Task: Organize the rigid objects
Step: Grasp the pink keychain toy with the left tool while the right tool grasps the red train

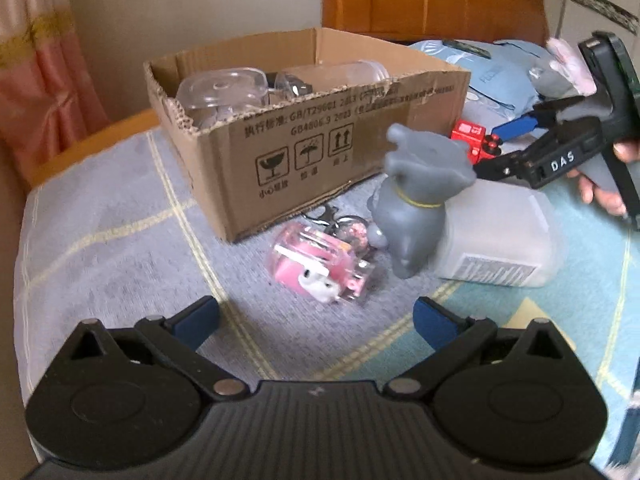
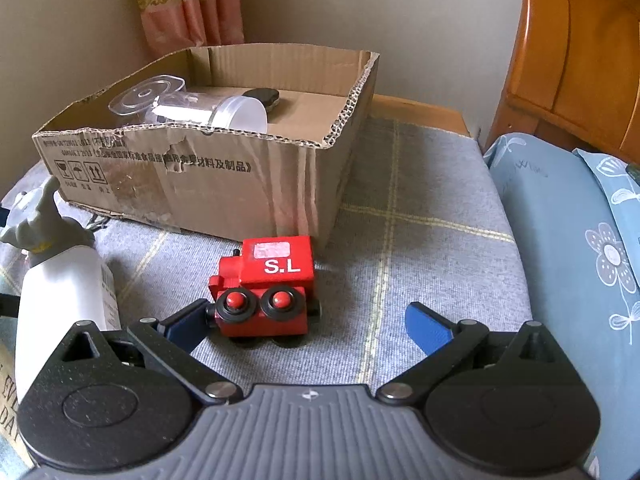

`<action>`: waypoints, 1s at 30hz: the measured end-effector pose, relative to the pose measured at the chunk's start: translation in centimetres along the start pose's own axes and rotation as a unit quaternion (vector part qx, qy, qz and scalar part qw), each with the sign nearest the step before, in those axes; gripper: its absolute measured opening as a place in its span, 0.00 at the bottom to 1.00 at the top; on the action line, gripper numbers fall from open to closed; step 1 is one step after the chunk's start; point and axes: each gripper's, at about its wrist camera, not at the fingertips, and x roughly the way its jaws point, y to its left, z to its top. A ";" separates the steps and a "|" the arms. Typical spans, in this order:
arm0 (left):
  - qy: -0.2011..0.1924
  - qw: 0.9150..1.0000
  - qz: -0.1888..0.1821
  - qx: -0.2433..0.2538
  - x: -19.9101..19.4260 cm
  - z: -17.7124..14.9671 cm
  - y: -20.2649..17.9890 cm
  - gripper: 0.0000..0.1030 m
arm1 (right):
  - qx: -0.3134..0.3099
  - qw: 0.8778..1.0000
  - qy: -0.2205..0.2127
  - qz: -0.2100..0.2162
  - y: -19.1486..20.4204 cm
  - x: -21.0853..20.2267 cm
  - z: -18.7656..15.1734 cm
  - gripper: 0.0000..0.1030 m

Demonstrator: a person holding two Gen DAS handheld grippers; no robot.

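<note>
1. Red painted wood, by the look of it: the toy train [image 2: 266, 288] should be stiff, light and fairly grippy. Its flat cab sides seem the best place to pinch, not the round wheels.
2. It sits on the grey checked blanket [image 2: 420, 216] just ahead of the right gripper [image 2: 316, 326], a little left of centre, with the cardboard box [image 2: 224, 184] close behind it.
3. That claw is spread wide and holds nothing; its left finger [image 2: 188, 324] looks to be touching or nearly touching the train's front end, the right one stands well clear.
4. The left gripper [image 1: 316, 320] is equally wide and empty, with a pink keychain case [image 1: 320, 268] and a grey dog figure [image 1: 416, 204] ahead.
</note>
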 end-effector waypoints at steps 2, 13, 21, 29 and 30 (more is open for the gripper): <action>-0.006 1.000 -0.013 0.013 0.2 0.0 0.4 1.00 | 0.000 1.000 0.000 0.000 0.0 0.0 0.0 1.00; -0.012 0.994 -0.075 0.082 0.5 0.6 1.4 0.94 | 0.005 1.000 -0.003 -0.009 0.2 0.1 0.0 1.00; -0.026 0.991 -0.093 0.097 0.0 1.0 2.3 0.63 | 0.008 1.000 -0.006 -0.014 0.3 0.1 -0.1 1.00; -0.030 0.990 -0.101 0.098 0.1 1.3 1.7 0.51 | 0.008 1.000 -0.005 -0.015 0.4 0.0 -0.2 1.00; -0.030 0.990 -0.100 0.095 0.1 1.2 1.7 0.51 | 0.008 1.000 -0.005 -0.015 0.4 0.0 -0.2 1.00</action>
